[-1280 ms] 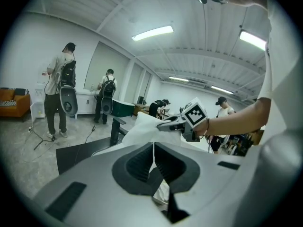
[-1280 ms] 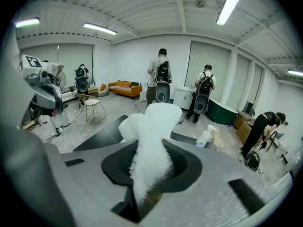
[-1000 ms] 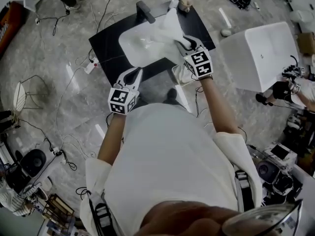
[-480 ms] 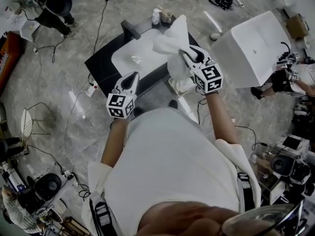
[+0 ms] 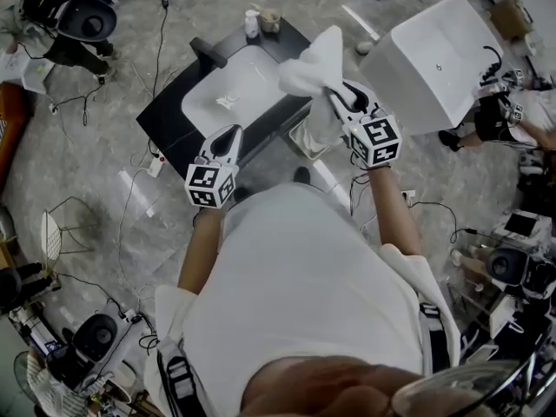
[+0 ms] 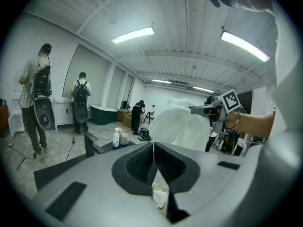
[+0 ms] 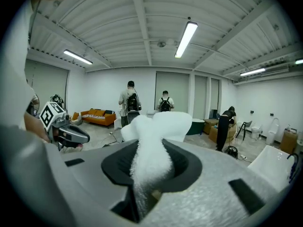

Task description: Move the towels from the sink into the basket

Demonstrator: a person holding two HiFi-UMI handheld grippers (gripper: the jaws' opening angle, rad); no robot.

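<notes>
Carrying step, by my reading: the right gripper (image 5: pixel 337 96) is clamped on a white towel (image 5: pixel 314 63), lifted clear of the sink (image 5: pixel 205 111) and hanging over the floor basket (image 5: pixel 301 148); the left gripper (image 5: pixel 233 134) has its jaws together, empty; next, lower over the basket and release; a smaller towel (image 5: pixel 227 101) lies in the sink; no writing is legible, only the grippers' square markers.

A black bench (image 5: pixel 169 111) holds a white sink (image 5: pixel 248 72). A bottle (image 5: pixel 252 23) and cup (image 5: pixel 270 20) stand at its far corner
</notes>
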